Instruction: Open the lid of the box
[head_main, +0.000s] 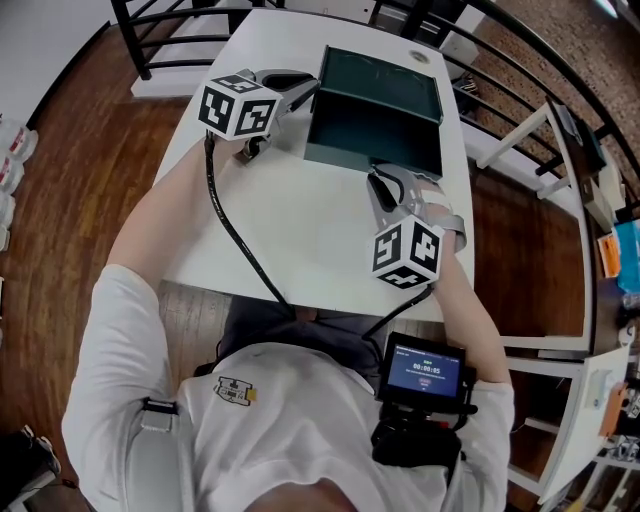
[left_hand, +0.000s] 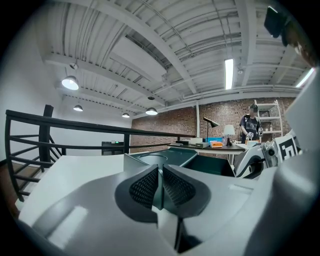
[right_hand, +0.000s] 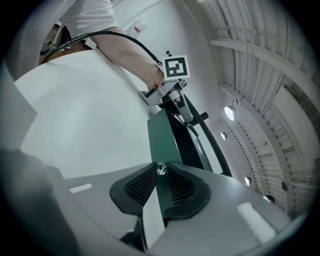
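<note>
A dark green box (head_main: 372, 150) stands on the white table (head_main: 300, 230), its lid (head_main: 385, 75) raised and tilted back so the dark inside shows. My left gripper (head_main: 303, 95) reaches in from the left and is shut on a thin green edge at the lid's left side (left_hand: 160, 175). The lid's face with a round mark (left_hand: 152, 157) lies just beyond the pads. My right gripper (head_main: 378, 178) is at the near right and is shut on the box's front wall (right_hand: 161, 172). A small shiny knob (right_hand: 161, 169) sits between its tips.
The table's right edge (head_main: 466, 200) runs close to the box. Black railings (head_main: 520, 60) curve behind and to the right. A white cup or disc (head_main: 418, 57) lies at the table's far edge. A person (left_hand: 248, 125) stands far off by a desk.
</note>
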